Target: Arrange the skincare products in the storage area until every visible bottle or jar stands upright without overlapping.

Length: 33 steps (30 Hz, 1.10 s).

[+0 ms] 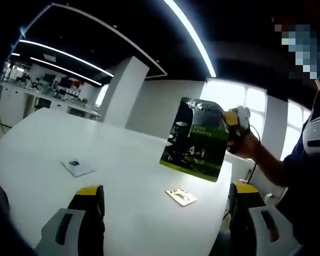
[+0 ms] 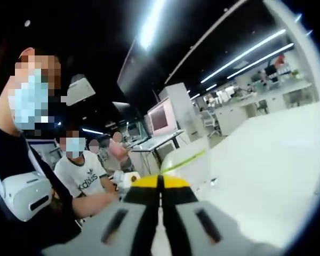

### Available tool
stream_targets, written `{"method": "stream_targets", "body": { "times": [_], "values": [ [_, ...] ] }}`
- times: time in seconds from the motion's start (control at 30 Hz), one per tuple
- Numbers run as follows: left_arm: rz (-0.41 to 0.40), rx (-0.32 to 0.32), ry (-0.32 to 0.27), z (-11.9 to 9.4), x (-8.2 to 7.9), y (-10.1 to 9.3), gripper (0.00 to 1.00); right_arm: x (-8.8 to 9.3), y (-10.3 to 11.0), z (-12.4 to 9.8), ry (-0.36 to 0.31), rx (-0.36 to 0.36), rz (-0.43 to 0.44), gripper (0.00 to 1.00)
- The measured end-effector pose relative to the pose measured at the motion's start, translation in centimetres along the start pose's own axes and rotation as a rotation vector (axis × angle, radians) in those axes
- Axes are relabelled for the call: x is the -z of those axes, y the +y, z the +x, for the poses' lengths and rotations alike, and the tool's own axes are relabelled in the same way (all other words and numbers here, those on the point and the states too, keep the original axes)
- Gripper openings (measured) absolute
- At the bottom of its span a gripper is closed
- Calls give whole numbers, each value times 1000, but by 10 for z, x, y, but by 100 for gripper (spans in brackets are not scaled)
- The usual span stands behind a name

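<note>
Room: an open office under a dark ceiling with long light strips (image 1: 194,37); a white column (image 1: 125,90), bright windows (image 1: 240,98), and shelving and desks well beyond the table's far edge.
Table: a large white table (image 1: 122,154), the landmark for everything below; most of its top is bare, and no bottle or jar can be made out on it in either view.
People: seated people (image 2: 82,173) show off the table's edge in the right gripper view, one in a white printed shirt; a dark-sleeved arm reaches in over the table's right corner in the left gripper view.
Green pouch: a flat green-and-black packet (image 1: 196,138) held in the air above the table's right side, tilted, its printed face turned to the left gripper's camera; my guess is it is being carried toward a place on the table.
Right gripper: its jaws (image 2: 160,184) are pressed together on a thin edge, seemingly the packet's; from the left gripper view it (image 1: 236,121) pinches the packet's upper right corner.
Left gripper: the left gripper (image 1: 168,197) hovers low over the table's near side, jaws spread wide with nothing between them, likely ready to receive or steady something.
Small items: a white card (image 1: 77,167) lies flat on the table's left part; a small printed sachet (image 1: 181,196) lies flat below the pouch, well apart from the card.
Task state: nothing stands upright yet, as far as I can judge.
</note>
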<state>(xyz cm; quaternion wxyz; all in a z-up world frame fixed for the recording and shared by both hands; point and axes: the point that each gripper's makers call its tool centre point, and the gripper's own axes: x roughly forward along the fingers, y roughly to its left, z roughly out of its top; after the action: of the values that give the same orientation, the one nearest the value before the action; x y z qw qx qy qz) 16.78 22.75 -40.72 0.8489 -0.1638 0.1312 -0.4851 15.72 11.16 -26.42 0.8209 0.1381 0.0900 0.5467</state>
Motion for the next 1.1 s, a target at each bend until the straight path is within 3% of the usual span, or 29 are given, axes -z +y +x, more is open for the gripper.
{"method": "stream_targets", "body": {
  "times": [0.27, 0.6, 0.8, 1.1],
  "values": [
    [29, -5, 49, 2, 8, -3, 100, 7, 2, -2, 30, -8, -16, 0],
    [11, -2, 61, 3, 10, -3, 100, 7, 7, -3, 68, -33, -35, 0],
    [14, 19, 46, 6, 2, -9, 100, 11, 12, -2, 115, -57, -30, 0],
    [26, 23, 63, 9, 2, -8, 100, 14, 24, -4, 148, -123, -34, 0]
  ]
}}
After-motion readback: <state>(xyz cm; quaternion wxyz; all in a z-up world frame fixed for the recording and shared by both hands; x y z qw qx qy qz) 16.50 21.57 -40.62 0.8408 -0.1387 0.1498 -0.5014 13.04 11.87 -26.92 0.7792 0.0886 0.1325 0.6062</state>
